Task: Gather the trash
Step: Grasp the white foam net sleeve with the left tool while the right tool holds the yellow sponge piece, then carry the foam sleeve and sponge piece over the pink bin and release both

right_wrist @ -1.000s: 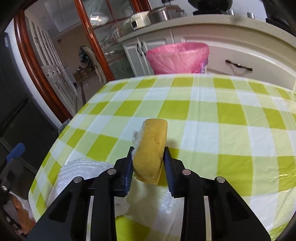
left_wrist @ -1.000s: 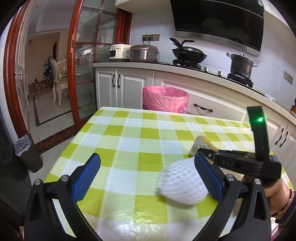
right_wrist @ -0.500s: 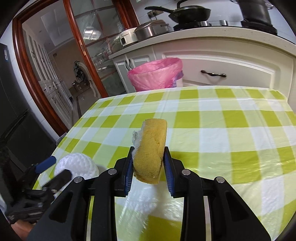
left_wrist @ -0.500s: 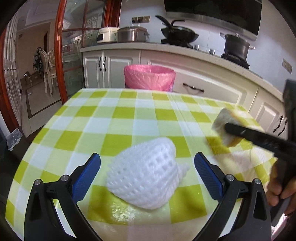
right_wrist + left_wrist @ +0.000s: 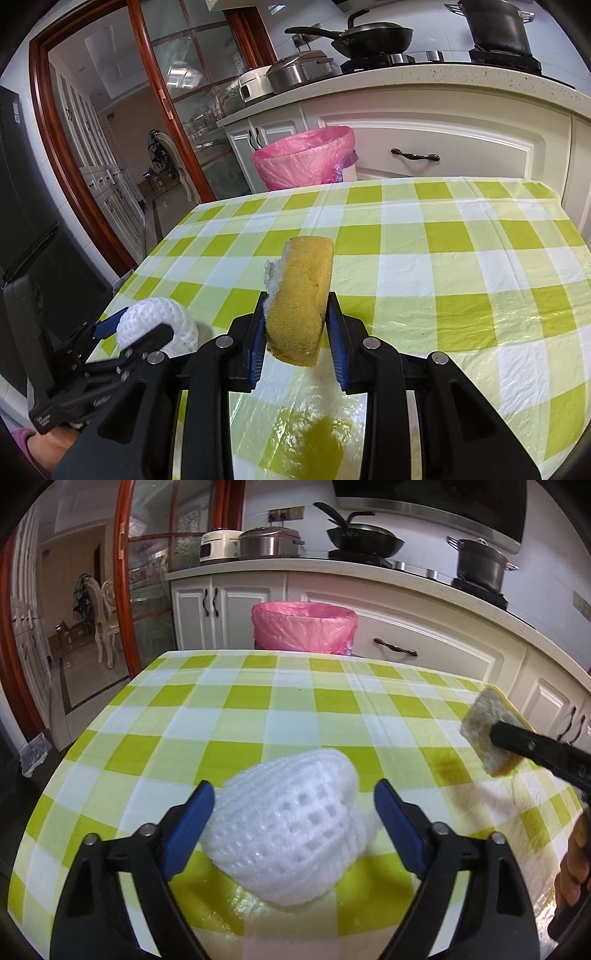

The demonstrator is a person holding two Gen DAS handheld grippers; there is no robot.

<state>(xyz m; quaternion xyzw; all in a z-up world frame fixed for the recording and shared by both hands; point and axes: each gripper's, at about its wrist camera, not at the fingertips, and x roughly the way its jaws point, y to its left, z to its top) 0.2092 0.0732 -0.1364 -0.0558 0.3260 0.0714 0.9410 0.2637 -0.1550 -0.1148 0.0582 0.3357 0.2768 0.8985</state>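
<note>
The left gripper [image 5: 293, 816] stands wide open around the foam net [image 5: 291, 827] on the table [image 5: 258, 709], so it should close gently at the net's middle, since soft foam crushes or slips. The right gripper [image 5: 297, 332] is clamped on the sponge [image 5: 301, 299], held above the cloth. I count one net, one sponge, one bin [image 5: 303, 627] beyond the far edge.
</note>
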